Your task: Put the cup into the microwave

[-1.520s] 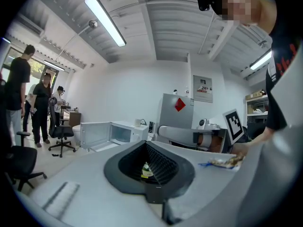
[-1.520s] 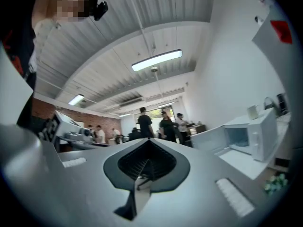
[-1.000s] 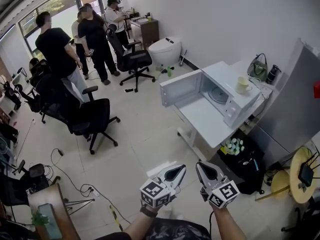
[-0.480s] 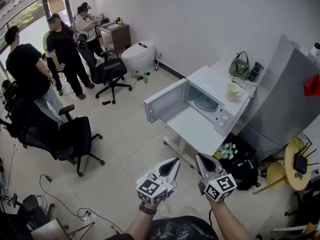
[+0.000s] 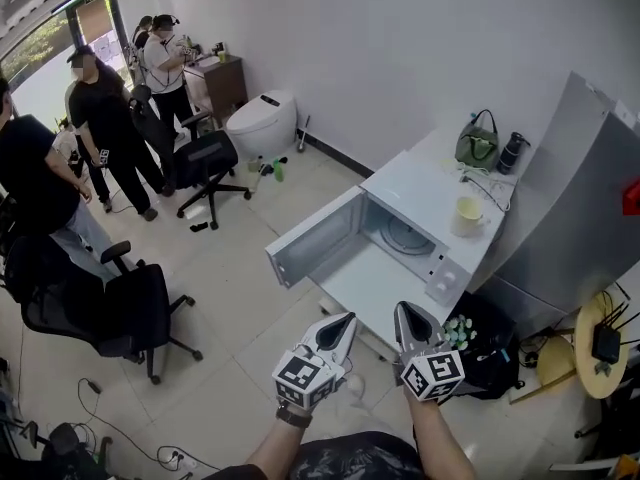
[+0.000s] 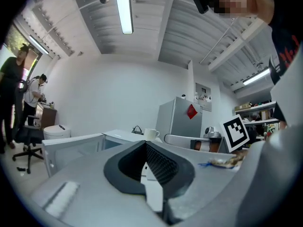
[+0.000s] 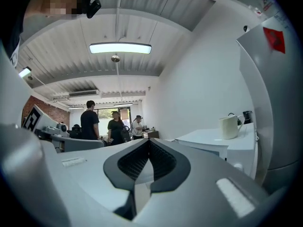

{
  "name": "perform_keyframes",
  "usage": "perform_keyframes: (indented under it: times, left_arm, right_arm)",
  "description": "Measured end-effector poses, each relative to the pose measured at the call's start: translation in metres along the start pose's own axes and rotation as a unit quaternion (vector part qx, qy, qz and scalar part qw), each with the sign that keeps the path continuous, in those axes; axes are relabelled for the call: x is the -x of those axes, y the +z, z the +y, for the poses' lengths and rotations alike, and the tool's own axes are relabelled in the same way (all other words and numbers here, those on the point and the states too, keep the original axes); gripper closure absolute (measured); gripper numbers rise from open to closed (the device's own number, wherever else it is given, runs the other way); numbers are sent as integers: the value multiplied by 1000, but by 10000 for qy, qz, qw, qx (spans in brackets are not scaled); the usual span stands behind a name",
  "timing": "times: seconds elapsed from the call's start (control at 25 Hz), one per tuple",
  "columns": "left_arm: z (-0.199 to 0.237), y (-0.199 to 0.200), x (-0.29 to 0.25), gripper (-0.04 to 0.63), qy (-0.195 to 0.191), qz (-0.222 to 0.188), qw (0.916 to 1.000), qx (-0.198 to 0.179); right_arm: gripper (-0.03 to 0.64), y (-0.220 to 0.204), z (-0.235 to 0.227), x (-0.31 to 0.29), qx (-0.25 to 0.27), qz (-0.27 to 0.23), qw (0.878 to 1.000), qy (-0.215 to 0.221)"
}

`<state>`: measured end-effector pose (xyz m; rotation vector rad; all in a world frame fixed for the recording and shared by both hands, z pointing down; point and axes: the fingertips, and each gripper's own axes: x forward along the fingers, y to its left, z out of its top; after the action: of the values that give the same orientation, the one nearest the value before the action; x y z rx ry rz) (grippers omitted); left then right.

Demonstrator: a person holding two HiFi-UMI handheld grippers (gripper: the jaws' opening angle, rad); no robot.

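Cup on top of the open microwave, both your grippers shut and holding nothing.

Your left gripper (image 5: 338, 330) and right gripper (image 5: 408, 320) sit side by side low in the head view, well apart from the microwave (image 5: 412, 180), and each has its jaws pressed together with nothing between them. The pale cup (image 5: 467, 211) stands upright on the microwave's white top, toward its right end. The door (image 5: 315, 238) is swung wide open to the left, so you can see the round turntable (image 5: 405, 236) inside. The microwave rests on a white surface (image 5: 372, 283). Beyond the cup, near the wall, are a green handbag (image 5: 477, 143) and a dark bottle (image 5: 511, 151), with a grey refrigerator (image 5: 570, 218) just to the right.
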<state>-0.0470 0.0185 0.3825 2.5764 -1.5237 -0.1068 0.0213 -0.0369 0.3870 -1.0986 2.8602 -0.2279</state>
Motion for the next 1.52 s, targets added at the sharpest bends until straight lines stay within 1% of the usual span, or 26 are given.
perform_keyframes:
  times: [0.08, 0.16, 0.28, 0.36, 0.4, 0.52, 0.56, 0.64, 0.68, 0.76, 0.84, 0.92, 1.04, 1.2, 1.4, 1.48, 1.52]
  left_arm:
    - [9, 6, -38, 595, -172, 84, 9996, -214]
    - [16, 13, -72, 595, -399, 161, 9984, -380]
    - [31, 25, -111, 595, -603, 185, 9973, -372]
    - [38, 28, -132, 595, -745, 230, 9964, -318]
    - [41, 27, -142, 595, -828, 282, 9958, -284]
    - [47, 18, -164, 595, -1101, 489, 9926, -142]
    - [49, 17, -170, 595, -1201, 527, 9913, -115]
    - [57, 15, -181, 595, -1372, 549, 9890, -43]
    - [61, 15, -185, 595, -1449, 557, 9879, 16]
    - [72, 18, -191, 595, -1619, 585, 9850, 117]
    - [83, 24, -195, 595, -1793, 580, 9820, 123]
    - [97, 30, -196, 595, -1869, 556, 9807, 151]
    - [120, 36, -200, 595, -1855, 511, 9811, 207]
    - [144, 41, -205, 595, -1818, 447, 9820, 251]
    - [161, 41, -209, 595, -1789, 467, 9824, 268]
    - [167, 41, -208, 595, -1771, 460, 9827, 283]
    - [171, 42, -207, 595, -1757, 442, 9830, 290]
  right_arm:
    - [611, 2, -29, -24, 99, 17, 9998, -192]
    - [591, 5, -56, -42, 115, 20, 9990, -425]
    - [565, 3, -93, -58, 24, 39, 9968, -800]
    - [523, -2, -120, -64, -50, 135, 9936, -1121]
    - [485, -5, -134, -66, -92, 196, 9911, -1313]
    - [373, -16, -178, -67, -150, 380, 9788, -2008]
    - [348, -18, -193, -66, -141, 450, 9731, -2255]
    - [292, -21, -221, -65, -117, 638, 9601, -2721]
    - [243, -24, -236, -67, -137, 760, 9530, -2930]
    - [172, -27, -263, -75, -222, 972, 9390, -3291]
    - [163, -25, -284, -86, -254, 1062, 9282, -3558]
    - [152, -24, -299, -99, -270, 1139, 9204, -3730]
    - [150, -26, -312, -116, -229, 1320, 9133, -3846]
    - [150, -21, -326, -126, 70, 1465, 9024, -4051]
    - [152, -24, -346, -135, 130, 1611, 8966, -4124]
    - [180, -24, -348, -135, 210, 1638, 8935, -4176]
    - [181, -23, -347, -135, 258, 1624, 8932, -4185]
